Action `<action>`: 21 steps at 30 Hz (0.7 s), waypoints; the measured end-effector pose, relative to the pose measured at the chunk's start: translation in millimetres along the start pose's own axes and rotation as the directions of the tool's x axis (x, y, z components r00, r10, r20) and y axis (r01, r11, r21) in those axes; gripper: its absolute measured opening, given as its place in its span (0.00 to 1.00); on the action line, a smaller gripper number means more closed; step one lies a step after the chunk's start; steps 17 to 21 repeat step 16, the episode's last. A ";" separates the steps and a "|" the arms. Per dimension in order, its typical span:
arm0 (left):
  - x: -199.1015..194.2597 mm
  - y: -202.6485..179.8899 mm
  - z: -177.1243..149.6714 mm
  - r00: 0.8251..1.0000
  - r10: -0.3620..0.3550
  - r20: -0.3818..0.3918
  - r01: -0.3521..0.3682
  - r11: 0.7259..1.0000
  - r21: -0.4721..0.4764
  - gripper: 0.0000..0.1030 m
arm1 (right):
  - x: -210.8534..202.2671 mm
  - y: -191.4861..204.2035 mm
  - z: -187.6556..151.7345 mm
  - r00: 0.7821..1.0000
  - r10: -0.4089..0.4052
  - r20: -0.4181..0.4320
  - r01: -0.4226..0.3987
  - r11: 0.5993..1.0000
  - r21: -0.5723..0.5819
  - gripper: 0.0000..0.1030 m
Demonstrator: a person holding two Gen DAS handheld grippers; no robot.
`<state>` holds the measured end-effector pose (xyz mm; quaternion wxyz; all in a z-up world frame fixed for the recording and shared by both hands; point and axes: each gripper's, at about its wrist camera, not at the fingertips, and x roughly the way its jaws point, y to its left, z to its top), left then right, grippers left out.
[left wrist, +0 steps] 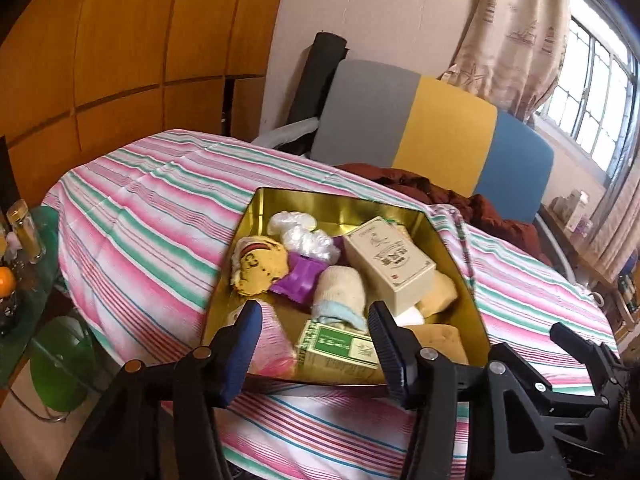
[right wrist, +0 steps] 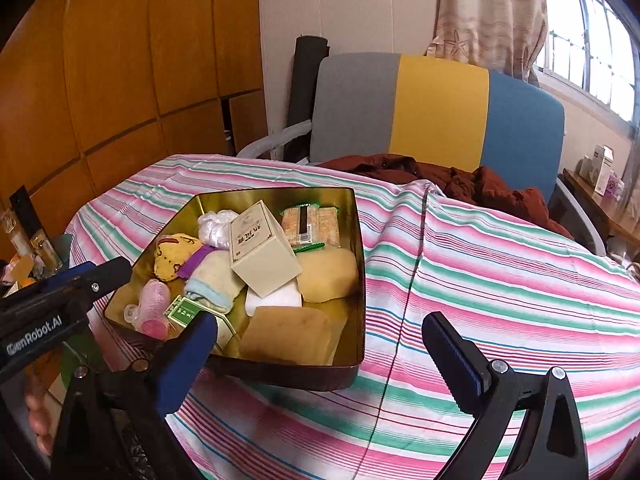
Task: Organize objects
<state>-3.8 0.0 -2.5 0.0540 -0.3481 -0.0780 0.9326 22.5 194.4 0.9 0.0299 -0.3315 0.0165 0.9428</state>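
Note:
A gold tin box (left wrist: 256, 208) (right wrist: 352, 240) sits on the striped table and holds several items: a cream carton (left wrist: 390, 266) (right wrist: 262, 254), a yellow plush (left wrist: 260, 266) (right wrist: 174, 254), a purple wrapper (left wrist: 300, 276), a rolled sock (left wrist: 340, 292) (right wrist: 214, 280), a green carton (left wrist: 340, 350) (right wrist: 186, 314), a pink roller (right wrist: 154, 300), tan sponges (right wrist: 326, 274) and a biscuit pack (right wrist: 310, 226). My left gripper (left wrist: 314, 320) is open and empty over the tin's near edge. My right gripper (right wrist: 320, 334) is open and empty at the tin's near right corner.
The striped cloth (left wrist: 152, 208) (right wrist: 500, 272) covers the table. A grey, yellow and blue chair (left wrist: 440, 132) (right wrist: 440, 108) with a dark red garment (right wrist: 480, 184) stands behind. Glass bottles (left wrist: 26, 232) and an orange (left wrist: 6, 282) sit on a side table at left.

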 end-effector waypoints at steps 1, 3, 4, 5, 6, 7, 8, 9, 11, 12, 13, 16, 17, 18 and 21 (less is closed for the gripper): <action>2.0 0.5 -0.2 1.000 -0.003 -0.009 0.003 1.000 0.000 0.54 | 1.3 0.7 -0.2 1.000 0.000 -0.004 0.000 1.000 -0.002 1.00; 5.1 1.5 -0.6 1.000 0.001 -0.017 -0.001 1.000 0.003 0.54 | 3.3 2.9 -0.6 1.000 -0.002 -0.010 0.002 1.000 -0.010 1.00; 6.0 2.1 -0.8 1.000 0.002 -0.020 -0.002 1.000 0.003 0.54 | 4.5 4.3 -0.9 1.000 -0.004 -0.014 0.003 1.000 -0.015 1.00; 7.2 2.7 -1.2 1.000 0.004 -0.022 -0.004 1.000 0.005 0.54 | 5.5 5.2 -0.5 1.000 -0.004 -0.016 0.004 1.000 -0.019 1.00; 8.6 2.9 -1.5 1.000 0.007 -0.025 -0.007 1.000 0.007 0.54 | 6.4 6.1 -0.6 1.000 -0.005 -0.018 0.005 1.000 -0.023 1.00; 10.0 3.5 -2.0 1.000 0.010 -0.029 -0.010 1.000 0.004 0.54 | 7.3 6.6 -0.5 1.000 -0.006 -0.020 0.006 1.000 -0.027 1.00; 10.3 4.7 -2.3 1.000 0.012 -0.026 -0.012 1.000 0.003 0.54 | 8.5 7.2 -0.5 1.000 -0.007 -0.024 0.006 1.000 -0.029 1.00; 10.3 5.3 -2.7 1.000 0.017 -0.016 -0.017 1.000 0.004 0.54 | 9.6 7.7 -0.1 1.000 -0.007 -0.026 0.007 1.000 -0.030 1.00; 8.3 6.0 -3.0 1.000 0.026 0.012 -0.026 1.000 0.010 0.54 | 10.9 8.2 0.2 1.000 -0.009 -0.027 0.008 1.000 -0.030 1.00; 7.6 6.5 -2.6 1.000 0.023 0.020 -0.023 1.000 0.011 0.54 | 11.8 8.4 0.4 1.000 -0.010 -0.029 0.009 0.999 -0.031 1.00; 7.2 6.1 -2.8 0.999 0.024 0.026 -0.025 1.000 0.014 0.53 | 12.5 8.6 0.6 1.000 -0.010 -0.030 0.009 0.999 -0.032 1.00; 8.3 5.9 -1.8 1.000 0.024 0.018 -0.024 1.000 0.018 0.53 | 13.7 8.9 1.3 0.999 -0.011 -0.030 0.011 0.999 -0.030 1.00; 8.3 5.9 -1.8 1.000 0.024 0.018 -0.024 1.000 0.018 0.53 | 13.7 8.9 1.3 0.999 -0.011 -0.030 0.011 0.999 -0.030 1.00; 8.3 5.9 -1.8 1.000 0.024 0.018 -0.024 1.000 0.018 0.53 | 13.7 8.9 1.3 0.999 -0.011 -0.030 0.011 0.999 -0.030 1.00; 8.3 5.9 -1.8 1.000 0.024 0.018 -0.024 1.000 0.018 0.53 | 13.7 8.9 1.3 0.999 -0.011 -0.030 0.011 0.999 -0.030 1.00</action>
